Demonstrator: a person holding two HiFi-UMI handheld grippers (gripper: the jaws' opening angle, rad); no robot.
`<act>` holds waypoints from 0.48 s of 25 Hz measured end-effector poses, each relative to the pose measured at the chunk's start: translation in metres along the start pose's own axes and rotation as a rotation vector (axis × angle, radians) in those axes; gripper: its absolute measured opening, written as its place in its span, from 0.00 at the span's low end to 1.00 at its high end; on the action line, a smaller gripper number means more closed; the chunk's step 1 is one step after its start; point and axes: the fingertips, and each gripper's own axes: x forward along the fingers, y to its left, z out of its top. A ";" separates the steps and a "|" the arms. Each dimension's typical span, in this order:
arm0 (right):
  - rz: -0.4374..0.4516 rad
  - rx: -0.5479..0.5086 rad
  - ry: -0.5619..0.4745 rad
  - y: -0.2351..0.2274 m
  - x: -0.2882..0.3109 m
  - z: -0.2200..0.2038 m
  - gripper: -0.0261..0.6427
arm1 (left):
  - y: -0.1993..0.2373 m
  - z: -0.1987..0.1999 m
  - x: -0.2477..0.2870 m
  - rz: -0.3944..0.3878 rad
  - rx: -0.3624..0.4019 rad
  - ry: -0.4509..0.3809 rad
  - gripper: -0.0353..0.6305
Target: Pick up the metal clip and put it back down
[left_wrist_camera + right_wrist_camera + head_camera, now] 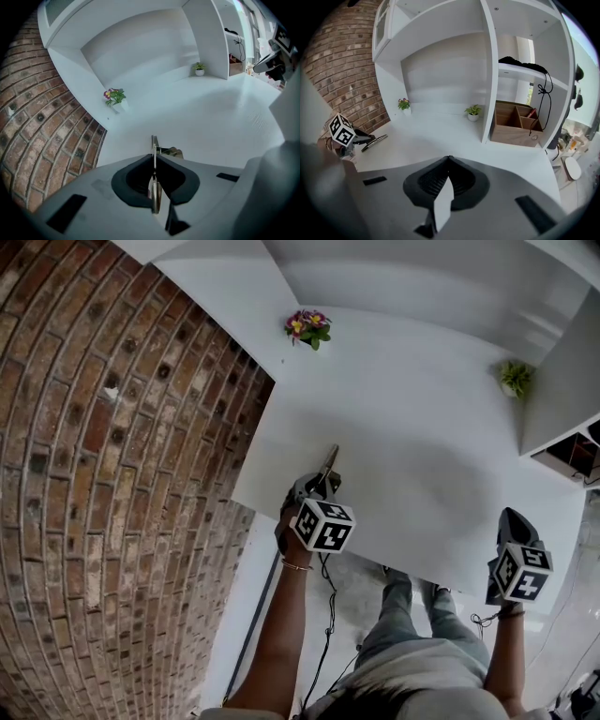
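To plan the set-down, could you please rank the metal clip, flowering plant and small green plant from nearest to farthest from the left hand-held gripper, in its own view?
1. The metal clip, clamped in the left hand-held gripper.
2. The flowering plant, ahead left, near the brick wall.
3. The small green plant, back right, by the shelf unit.

Black-white marker cubes (323, 525), grey jeans (412, 624), thin bracelet (295, 565)
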 end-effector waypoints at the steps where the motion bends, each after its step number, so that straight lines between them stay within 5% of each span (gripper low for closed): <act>1: 0.000 -0.001 -0.001 -0.001 -0.001 0.000 0.04 | 0.001 0.000 0.000 -0.001 -0.001 0.000 0.08; 6: 0.003 -0.014 -0.012 -0.005 -0.005 0.005 0.04 | 0.003 0.003 -0.001 -0.010 -0.036 -0.013 0.08; 12: 0.008 -0.019 -0.030 -0.015 -0.008 0.012 0.04 | 0.003 0.017 -0.015 -0.035 -0.181 -0.068 0.08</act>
